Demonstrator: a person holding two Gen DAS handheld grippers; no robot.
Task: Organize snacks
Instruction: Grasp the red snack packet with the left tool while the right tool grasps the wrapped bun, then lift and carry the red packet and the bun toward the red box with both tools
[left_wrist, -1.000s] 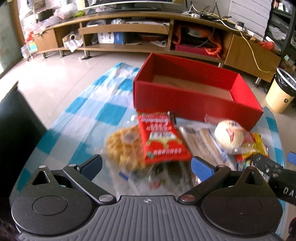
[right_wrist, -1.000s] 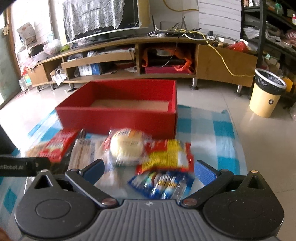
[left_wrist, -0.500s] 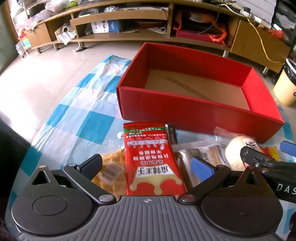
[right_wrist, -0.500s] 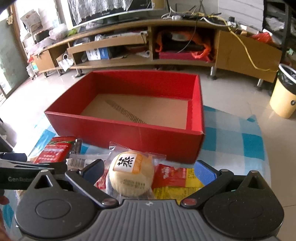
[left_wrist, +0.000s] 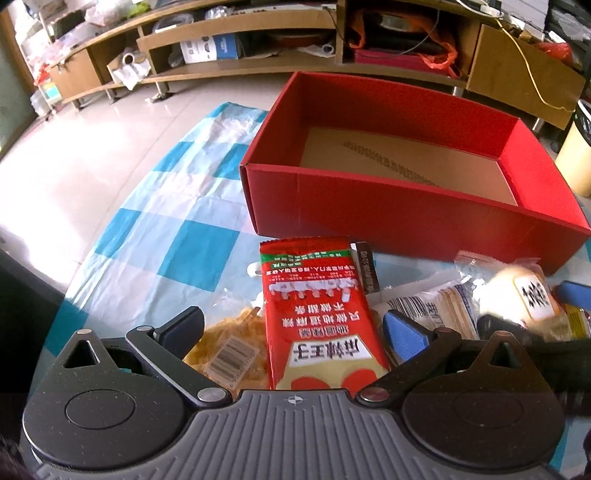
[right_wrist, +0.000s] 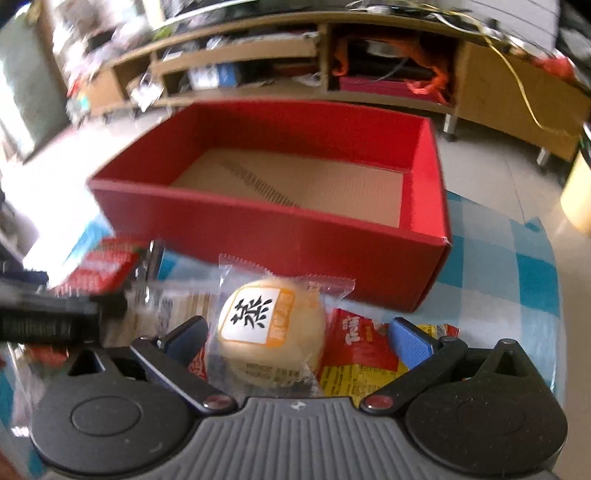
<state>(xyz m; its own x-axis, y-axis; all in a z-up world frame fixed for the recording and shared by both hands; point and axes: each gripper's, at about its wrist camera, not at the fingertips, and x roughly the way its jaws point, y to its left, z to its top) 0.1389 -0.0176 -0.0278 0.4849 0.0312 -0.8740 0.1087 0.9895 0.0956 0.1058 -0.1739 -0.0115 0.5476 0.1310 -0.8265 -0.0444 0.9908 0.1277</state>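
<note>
Left gripper (left_wrist: 293, 326) first: both fingers are spread wide, nothing pinched, and the red sachet (left_wrist: 317, 317) lies lengthwise right in the gap between them. That one looks flat, light and crinkly, a foil-type pack that I'd expect to slide under the pads, so a squeeze across its 2 long edges near the middle seems the safest hold; the sealed ends would likely just fold. Just beside it, to its left, a clear bag of golden crisps (left_wrist: 229, 347) pokes out from under its edge. That one is probably fragile, so a light pinch on the seam only.

Over to the right gripper (right_wrist: 297, 332): also released, fingers well apart, with the round bun (right_wrist: 271, 330) in its clear wrapper sitting between them. Soft and squashy by the look of it, and the film is slick. Close gently around the widest part of the bun, not the loose wrapper flaps, or it may slip out or get dented.

Underneath and to the right of the bun lies a red-and-yellow packet (right_wrist: 360, 350), thin and floppy. A pale wafer pack (left_wrist: 439, 302) sits between the 2 targets.

Beyond the pile, touching nothing but the checked cloth (left_wrist: 177, 221), stands the red box (left_wrist: 406, 218), open-topped, with no snacks in it yet, just behind the snacks.
</note>
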